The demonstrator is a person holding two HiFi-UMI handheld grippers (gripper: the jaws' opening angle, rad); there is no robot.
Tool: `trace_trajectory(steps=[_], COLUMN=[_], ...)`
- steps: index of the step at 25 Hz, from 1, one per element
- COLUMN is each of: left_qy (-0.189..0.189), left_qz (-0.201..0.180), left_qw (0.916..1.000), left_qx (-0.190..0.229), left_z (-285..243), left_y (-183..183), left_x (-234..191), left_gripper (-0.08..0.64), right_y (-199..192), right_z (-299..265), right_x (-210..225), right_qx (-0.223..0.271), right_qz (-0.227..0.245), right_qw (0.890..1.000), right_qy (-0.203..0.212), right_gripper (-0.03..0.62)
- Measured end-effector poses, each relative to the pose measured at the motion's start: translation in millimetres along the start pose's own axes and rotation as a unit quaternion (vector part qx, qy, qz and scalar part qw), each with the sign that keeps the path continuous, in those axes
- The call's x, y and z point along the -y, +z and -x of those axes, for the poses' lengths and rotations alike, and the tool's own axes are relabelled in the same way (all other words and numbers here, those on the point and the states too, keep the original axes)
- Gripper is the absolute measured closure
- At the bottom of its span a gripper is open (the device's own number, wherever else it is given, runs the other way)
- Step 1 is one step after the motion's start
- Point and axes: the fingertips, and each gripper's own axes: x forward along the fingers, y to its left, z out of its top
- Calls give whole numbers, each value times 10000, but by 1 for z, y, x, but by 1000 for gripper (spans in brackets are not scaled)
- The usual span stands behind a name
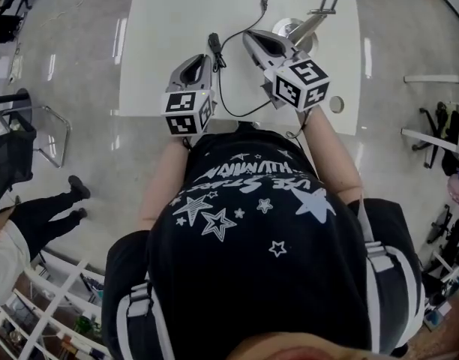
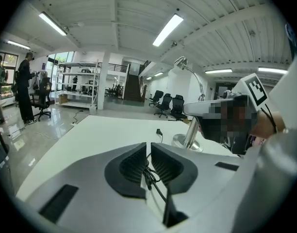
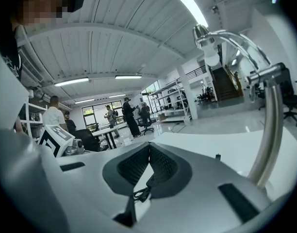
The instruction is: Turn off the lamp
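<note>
Both grippers are held over a matte white rectangular table [image 1: 169, 21], near its front edge. The left gripper [image 1: 205, 58] has its grey moulded jaws closed to a hairline slit and its ribbed black pads [image 2: 134, 164] grip nothing. Through the hollow behind the tips, a thin black cable [image 1: 218, 81] shows on the tabletop below. The right gripper [image 1: 249, 36] is likewise closed, with its tips meeting and nothing between the pads. The lamp [image 1: 289, 28] stands at the far right of the table, just beyond the right gripper's tips. It has a round polished chrome base, a straight metal stem and a curved tube that arches to a small bell-shaped head. The cable loops across the table between the two grippers. A dark oblong inline switch [image 1: 213, 42] lies just beside the left gripper's tips. Whether the bulb is lit cannot be told.
</note>
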Motion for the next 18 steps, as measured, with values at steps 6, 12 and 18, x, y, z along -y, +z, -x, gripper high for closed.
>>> trace_trajectory(steps=[6,12,18], left_qy=[146,348,600], left_qz=[110,199,-130], left_qw=[9995,9979,9958], left_qx=[-242,-507,-685], left_z=[-19,-42,-62], left_y=[-14,-28,-40], left_x=[-5,-8,-11], left_gripper=[524,429,359], right_y=[-15,-24,-31], right_z=[-13,-19,-24], right_x=[7,13,28], right_qx=[-258,-367,-465], right_qz=[-12,-80,-198], right_qw=[9995,9989,9981], right_qy=[188,279,347], right_gripper=[587,586,586])
